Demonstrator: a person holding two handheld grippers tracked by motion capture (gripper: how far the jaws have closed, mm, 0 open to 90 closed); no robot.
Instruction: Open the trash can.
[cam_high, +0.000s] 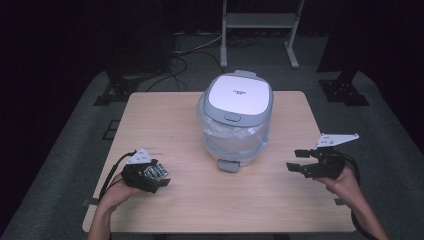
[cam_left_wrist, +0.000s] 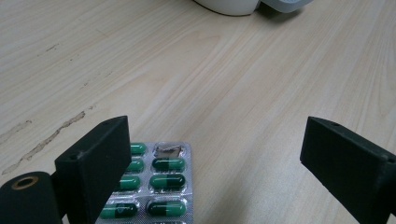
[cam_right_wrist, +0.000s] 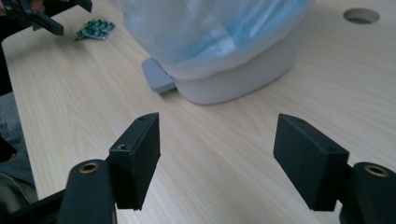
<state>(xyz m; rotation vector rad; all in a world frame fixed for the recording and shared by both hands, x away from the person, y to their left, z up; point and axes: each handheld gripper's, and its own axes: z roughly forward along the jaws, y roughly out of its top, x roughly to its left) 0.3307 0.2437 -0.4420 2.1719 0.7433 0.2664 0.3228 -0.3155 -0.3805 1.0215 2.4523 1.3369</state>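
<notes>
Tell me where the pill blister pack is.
In the high view, the blister pack lies on the table's near-left side, under the left claw, left of the white bin.

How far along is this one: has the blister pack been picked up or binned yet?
Nothing looks done. The blister pack lies flat on the table, one pocket emptied. In hand: the left gripper hovers open right over it, not gripping. The right gripper is open and empty, facing the bin, whose lid is shut. Left: grasping, opening the lid, dropping it in, presumably.

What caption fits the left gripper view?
Open left gripper above a blister pack of green capsules on the wooden table.
</notes>
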